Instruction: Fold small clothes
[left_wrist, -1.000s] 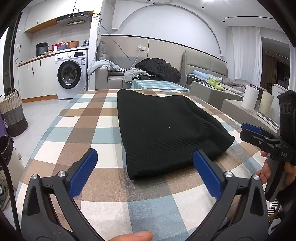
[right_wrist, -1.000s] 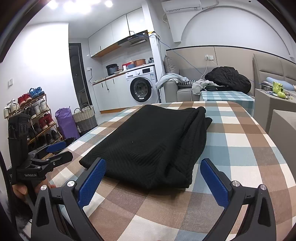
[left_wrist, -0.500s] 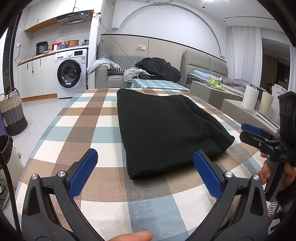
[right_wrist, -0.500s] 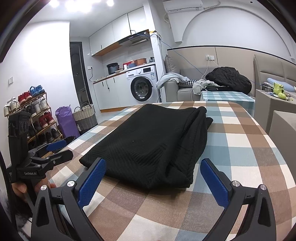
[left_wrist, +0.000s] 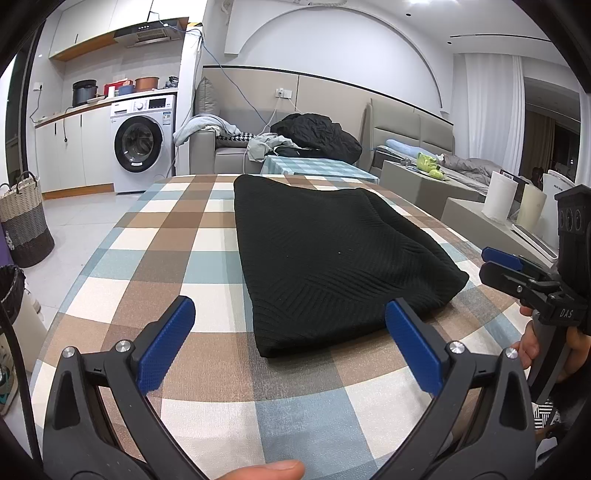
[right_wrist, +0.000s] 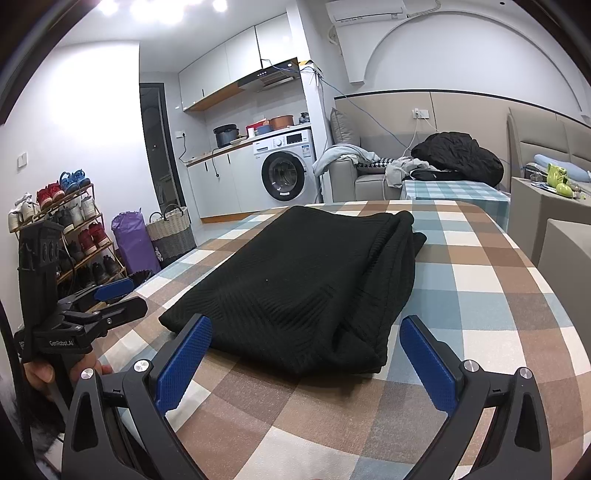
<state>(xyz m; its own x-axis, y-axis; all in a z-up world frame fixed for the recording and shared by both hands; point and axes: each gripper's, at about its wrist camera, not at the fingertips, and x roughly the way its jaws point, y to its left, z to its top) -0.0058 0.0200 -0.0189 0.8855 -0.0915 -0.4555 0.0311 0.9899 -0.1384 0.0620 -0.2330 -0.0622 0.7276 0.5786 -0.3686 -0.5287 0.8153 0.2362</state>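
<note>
A black knitted garment (left_wrist: 332, 254) lies folded into a rectangle on the checked tablecloth (left_wrist: 166, 236). My left gripper (left_wrist: 290, 321) stands open just above the cloth, its blue pads on either side of the garment's near left corner. In the right wrist view the same garment (right_wrist: 314, 280) shows a thick folded edge on its right. My right gripper (right_wrist: 306, 326) is open around its near edge, holding nothing. Each gripper shows in the other's view, hand-held beside the table: the right gripper (left_wrist: 496, 264) and the left gripper (right_wrist: 122, 297).
The table's (right_wrist: 480, 295) near edge curves just below the grippers. Beyond it are a washing machine (left_wrist: 138, 147), a woven basket (left_wrist: 24, 218), a sofa with piled clothes (left_wrist: 314, 133) and a shoe rack (right_wrist: 66, 221). Paper rolls (left_wrist: 498, 199) stand to the right.
</note>
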